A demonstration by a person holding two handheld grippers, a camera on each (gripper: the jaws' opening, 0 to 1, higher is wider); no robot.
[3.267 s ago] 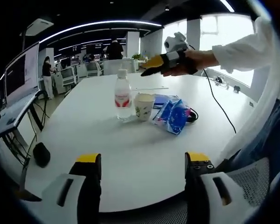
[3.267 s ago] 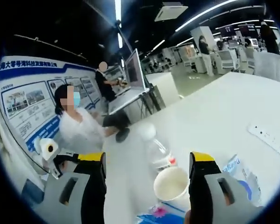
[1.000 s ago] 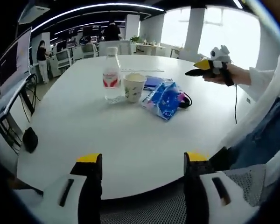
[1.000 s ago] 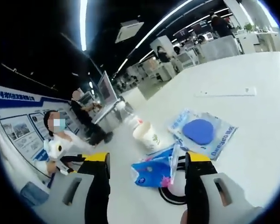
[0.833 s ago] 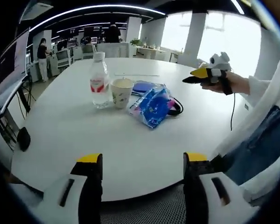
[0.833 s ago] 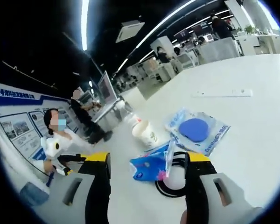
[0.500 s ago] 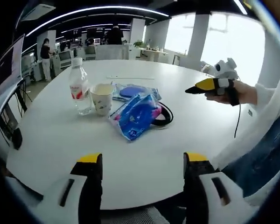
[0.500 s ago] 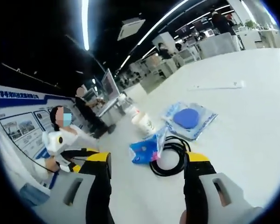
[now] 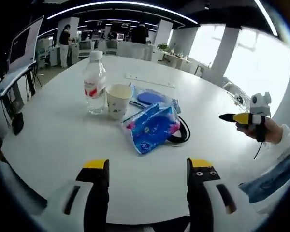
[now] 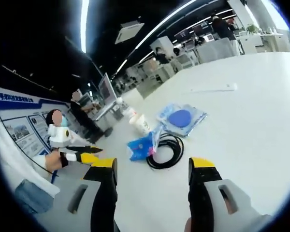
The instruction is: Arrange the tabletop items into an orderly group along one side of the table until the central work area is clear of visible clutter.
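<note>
I held both tongs (image 9: 144, 166) (image 10: 152, 166) released over the white table (image 9: 58, 130) in a bright open office.

We see a smooth white worktop (image 9: 53, 140) with a soft sheen that catches the ceiling lights. The water bottle (image 9: 94, 83) looks like clear glossy plastic with a white cap and a red-and-white printed label. The cup (image 9: 118, 100) appears to be matt paper with a small printed pattern. The blue pack (image 9: 152, 126) is shiny, crinkled plastic film, and the flat pouch (image 9: 152, 99) behind it is clear glossy plastic too. The black cable coil (image 10: 165, 151) looks smooth and rubbery. Each gripper, left (image 9: 147, 166) and right (image 10: 152, 166), shows matt black jaws tipped in yellow on pale grey plastic.
</note>
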